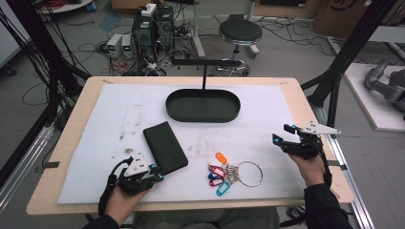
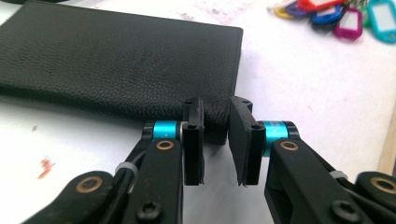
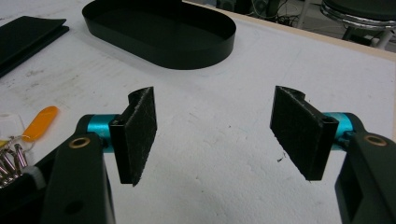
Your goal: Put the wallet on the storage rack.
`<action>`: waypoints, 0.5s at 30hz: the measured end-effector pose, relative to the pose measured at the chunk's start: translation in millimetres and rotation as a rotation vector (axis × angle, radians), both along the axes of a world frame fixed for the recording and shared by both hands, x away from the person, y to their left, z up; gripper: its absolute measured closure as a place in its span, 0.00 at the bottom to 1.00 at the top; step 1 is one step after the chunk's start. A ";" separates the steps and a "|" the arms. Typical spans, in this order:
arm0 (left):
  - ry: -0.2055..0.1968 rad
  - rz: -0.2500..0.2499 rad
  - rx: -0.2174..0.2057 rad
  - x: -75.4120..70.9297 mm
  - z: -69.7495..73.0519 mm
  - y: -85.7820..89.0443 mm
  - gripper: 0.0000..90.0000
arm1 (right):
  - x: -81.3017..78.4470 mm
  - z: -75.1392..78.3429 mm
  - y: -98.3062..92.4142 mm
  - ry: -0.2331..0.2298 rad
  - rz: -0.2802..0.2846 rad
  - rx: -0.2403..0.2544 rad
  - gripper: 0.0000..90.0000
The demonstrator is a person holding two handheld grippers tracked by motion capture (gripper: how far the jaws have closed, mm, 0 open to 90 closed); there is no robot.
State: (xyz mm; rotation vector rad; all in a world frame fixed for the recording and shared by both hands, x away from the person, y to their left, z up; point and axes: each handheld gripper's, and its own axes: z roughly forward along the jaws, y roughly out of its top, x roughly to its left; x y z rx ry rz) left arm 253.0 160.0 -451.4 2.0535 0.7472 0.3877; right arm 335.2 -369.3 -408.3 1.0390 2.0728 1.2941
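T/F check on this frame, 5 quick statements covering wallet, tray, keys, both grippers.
1. The left gripper has its jaws at the near corner of the black wallet, with a narrow gap between them. True.
2. The right gripper is shut on the key ring. False: its jaws stand wide apart over bare white mat.
3. The black oval tray holds the keys. False: the tray is empty.
4. The key bunch lies between the two grippers. True.
5. The wallet sits inside the tray. False: it lies on the mat.
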 end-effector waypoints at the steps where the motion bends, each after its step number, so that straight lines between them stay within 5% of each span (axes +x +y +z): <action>1: 0.004 -0.004 -0.008 0.5 0.2 -2.3 0.86 | 0.0 0.1 0.3 -0.001 -0.001 0.002 0.36; 9: 0.021 -0.026 -0.073 4.0 4.8 -30.4 0.88 | -0.4 0.9 0.0 -0.009 -0.004 0.003 0.37; 12: 0.010 -0.050 -0.092 8.2 7.9 -53.7 0.89 | -0.5 0.9 -0.2 -0.009 -0.004 0.004 0.37; 15: 0.017 -0.094 -0.148 13.5 9.5 -70.7 1.00 | -0.8 1.1 -0.2 -0.011 -0.003 0.003 0.38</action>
